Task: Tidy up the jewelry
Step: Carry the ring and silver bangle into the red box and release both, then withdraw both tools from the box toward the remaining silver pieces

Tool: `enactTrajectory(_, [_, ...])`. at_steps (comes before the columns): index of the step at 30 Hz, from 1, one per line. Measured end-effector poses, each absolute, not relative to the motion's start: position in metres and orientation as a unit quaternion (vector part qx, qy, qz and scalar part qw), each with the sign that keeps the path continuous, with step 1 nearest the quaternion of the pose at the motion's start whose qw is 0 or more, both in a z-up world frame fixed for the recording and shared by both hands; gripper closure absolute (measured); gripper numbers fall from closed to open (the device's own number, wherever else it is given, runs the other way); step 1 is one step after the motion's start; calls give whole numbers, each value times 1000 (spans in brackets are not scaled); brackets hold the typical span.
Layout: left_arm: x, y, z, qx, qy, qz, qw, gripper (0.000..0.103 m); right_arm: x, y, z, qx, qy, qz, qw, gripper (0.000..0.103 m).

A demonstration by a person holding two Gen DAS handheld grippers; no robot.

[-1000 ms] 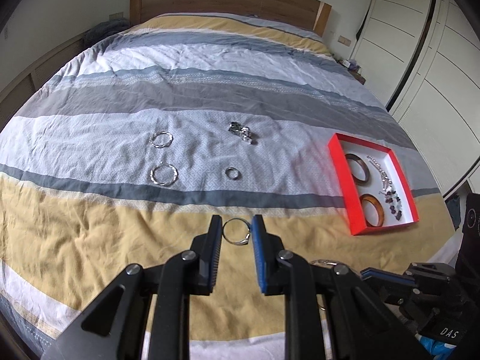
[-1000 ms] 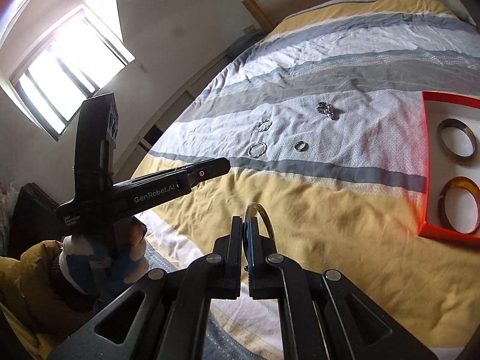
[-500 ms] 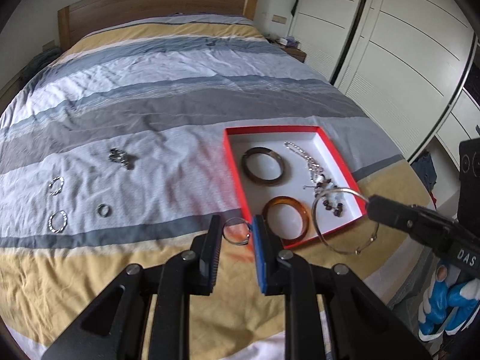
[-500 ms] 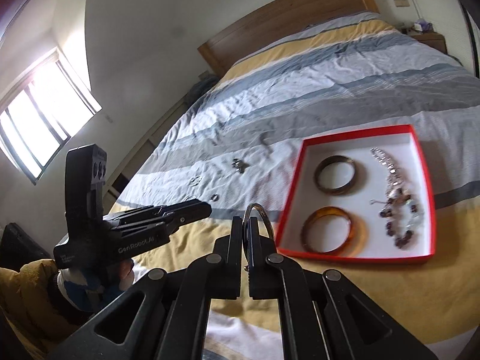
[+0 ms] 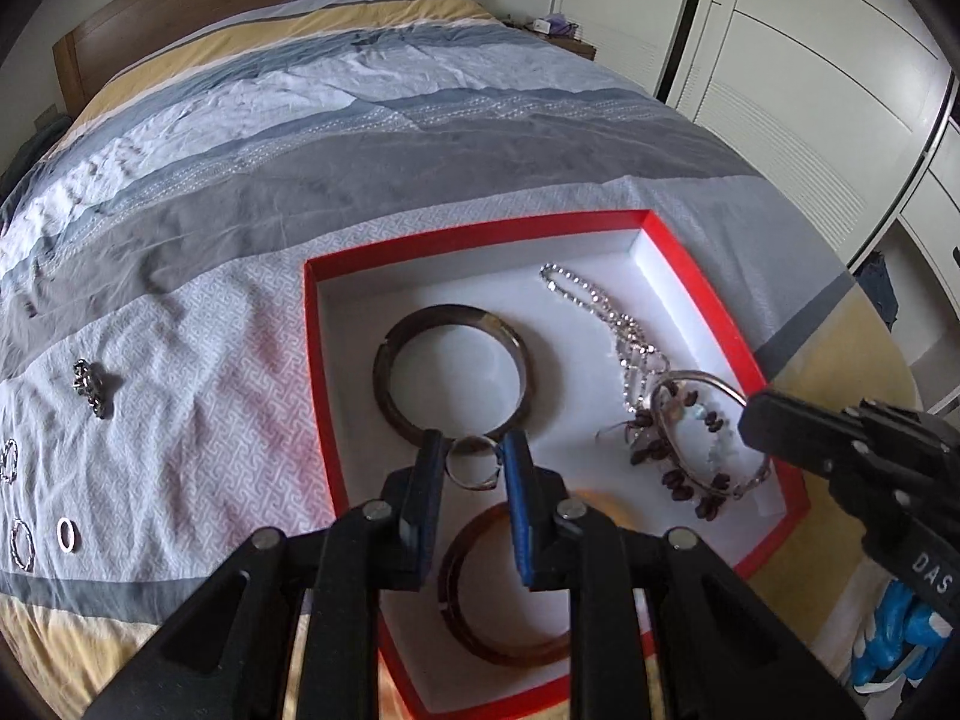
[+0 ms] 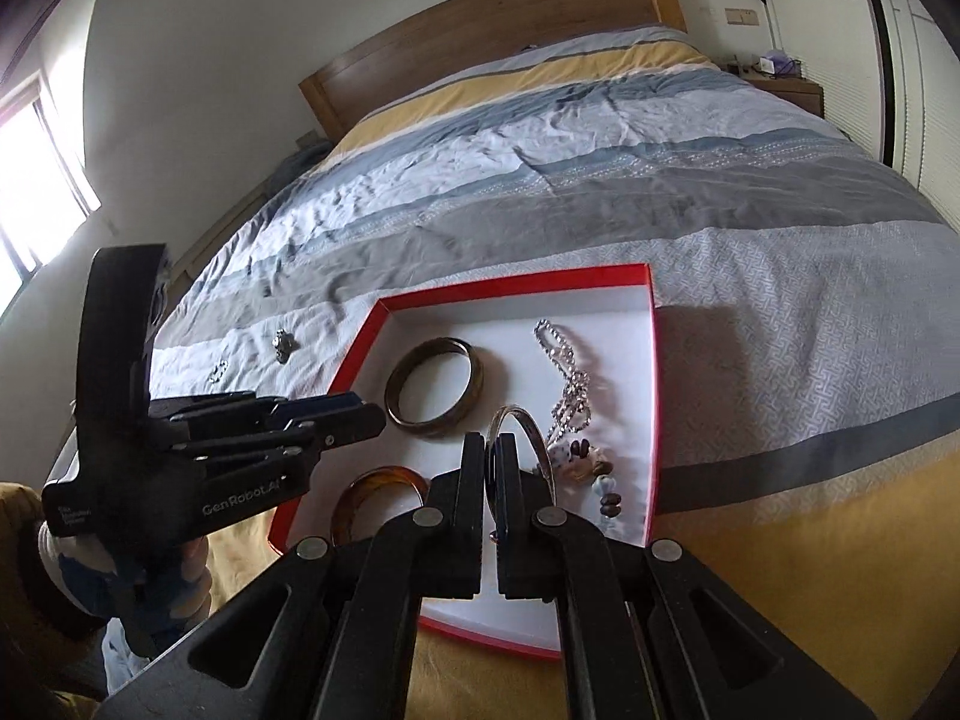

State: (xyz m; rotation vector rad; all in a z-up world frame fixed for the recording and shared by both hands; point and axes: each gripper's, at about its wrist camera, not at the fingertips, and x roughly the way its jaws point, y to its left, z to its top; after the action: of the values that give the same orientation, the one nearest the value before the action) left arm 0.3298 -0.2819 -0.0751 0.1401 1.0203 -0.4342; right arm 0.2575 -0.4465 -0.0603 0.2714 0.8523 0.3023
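Red-rimmed box sits on bed w/ bangles, chain inside; left gripper pinches small silver ring over box centre; right gripper clamped on thin silver bangle above beads; best to lower both close to floor, release gently on bare white patches, avoid snagging chain.

Striped bed, white wardrobes

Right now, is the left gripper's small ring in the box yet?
Not yet. The ring is still held between the left gripper fingers, above the red box floor.
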Motion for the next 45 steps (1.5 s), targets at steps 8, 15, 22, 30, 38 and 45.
enactTrajectory(8, [331, -276, -97, 66, 495, -208, 841, 84, 255, -419, -78, 56, 427, 176, 885, 99])
enactTrajectory(15, [332, -280, -99, 76, 490, -212, 842, 83, 255, -418, -97, 43, 457, 170, 872, 98])
enactTrajectory(22, [333, -280, -98, 78, 493, -215, 839, 83, 249, -420, -97, 51, 461, 152, 873, 86])
enactTrajectory(30, [328, -277, -88, 75, 493, -219, 839, 69, 233, -431, -86, 57, 460, 128, 877, 72])
enactTrajectory(38, [305, -269, -56, 68, 480, -236, 842, 66, 200, -442, -54, 74, 440, 102, 889, 71])
enactTrajectory(45, [268, -256, -23, 72, 463, -251, 847, 61, 157, -439, -23, 87, 420, 83, 900, 65])
